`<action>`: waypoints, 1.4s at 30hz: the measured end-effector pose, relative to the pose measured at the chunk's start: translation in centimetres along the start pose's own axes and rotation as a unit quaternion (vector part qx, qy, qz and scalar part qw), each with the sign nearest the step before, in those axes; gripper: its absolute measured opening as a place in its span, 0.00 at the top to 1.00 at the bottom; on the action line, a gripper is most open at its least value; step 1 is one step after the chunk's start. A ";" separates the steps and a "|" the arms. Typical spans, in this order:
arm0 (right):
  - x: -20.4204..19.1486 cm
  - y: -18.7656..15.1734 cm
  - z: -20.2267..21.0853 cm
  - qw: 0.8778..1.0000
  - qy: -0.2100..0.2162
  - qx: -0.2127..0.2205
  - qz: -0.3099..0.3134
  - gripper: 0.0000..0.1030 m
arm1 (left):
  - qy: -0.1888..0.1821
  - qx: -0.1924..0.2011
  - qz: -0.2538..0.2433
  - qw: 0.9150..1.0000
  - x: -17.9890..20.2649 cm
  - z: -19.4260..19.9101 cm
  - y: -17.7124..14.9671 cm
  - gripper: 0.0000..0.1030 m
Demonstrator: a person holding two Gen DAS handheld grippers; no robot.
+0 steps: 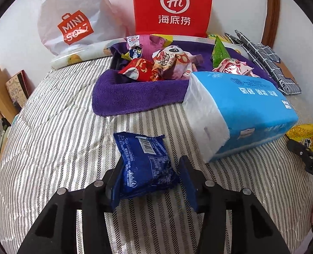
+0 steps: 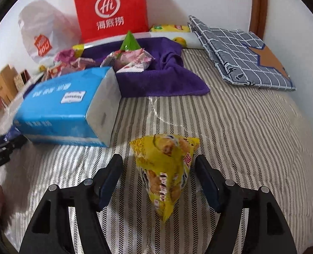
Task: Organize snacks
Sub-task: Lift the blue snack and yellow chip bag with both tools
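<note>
The striped bedcover [image 1: 50,127] fills most of both views, and the blue tissue pack [image 1: 241,114] lies across the right middle of the left wrist view. Behind it, in the upper centre, the purple towel [image 1: 135,97] is shaped into a shallow nest that already holds a heap of snacks [image 1: 167,63], so most of the sorting looks done. Two packets are still out on the cover.

The blue snack packet [image 1: 144,165] lies in the lower centre of the left view, between the spread fingers of the left gripper [image 1: 150,177]; the left pad seems to touch its edge, the right stands apart, so it is not yet clamped.

The yellow snack packet [image 2: 169,169] sits in the lower centre of the right view, between the fingers of the right gripper [image 2: 158,175], which are wide apart with gaps on both sides. Both packets probably still need lifting into the towel.
</note>
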State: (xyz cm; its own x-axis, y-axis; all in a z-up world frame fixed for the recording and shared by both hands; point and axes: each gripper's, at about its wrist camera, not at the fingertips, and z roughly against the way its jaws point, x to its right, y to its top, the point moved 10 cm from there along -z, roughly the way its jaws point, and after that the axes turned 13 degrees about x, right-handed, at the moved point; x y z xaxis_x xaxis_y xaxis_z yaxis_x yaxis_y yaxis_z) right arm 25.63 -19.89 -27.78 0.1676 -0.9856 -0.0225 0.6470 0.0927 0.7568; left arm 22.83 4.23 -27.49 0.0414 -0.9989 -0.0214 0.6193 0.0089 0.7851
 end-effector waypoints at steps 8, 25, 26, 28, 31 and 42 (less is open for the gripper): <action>0.1 -0.2 0.1 1.000 0.005 -0.004 -0.001 0.27 | -0.006 -0.001 0.000 1.000 0.3 -0.1 0.0 0.51; 1.1 -0.1 1.1 0.999 -0.007 0.022 -0.028 0.57 | -0.013 0.003 0.011 1.000 0.1 0.3 0.0 0.61; 1.2 0.0 1.2 0.999 -0.004 0.024 -0.034 0.58 | -0.013 0.003 0.012 1.000 0.0 0.3 0.0 0.62; 1.2 0.2 1.4 0.999 -0.002 0.025 -0.041 0.58 | -0.015 0.003 0.007 1.000 0.0 0.5 -0.1 0.64; 0.9 0.9 2.4 0.999 -0.001 0.037 -0.035 0.58 | -0.023 -0.004 0.020 1.000 -0.2 0.7 -0.1 0.65; -0.2 1.1 5.7 0.998 -0.004 0.041 -0.052 0.58 | -0.065 -0.017 0.075 0.995 0.1 3.3 0.2 0.65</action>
State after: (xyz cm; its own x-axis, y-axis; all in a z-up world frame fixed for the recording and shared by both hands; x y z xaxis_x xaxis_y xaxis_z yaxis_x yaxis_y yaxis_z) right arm 22.06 -20.39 -23.21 0.0970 -0.9903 -0.0989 0.5974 -0.0216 0.8017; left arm 20.36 3.94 -25.27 0.0363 -0.9836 0.1765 0.6405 0.1585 0.7514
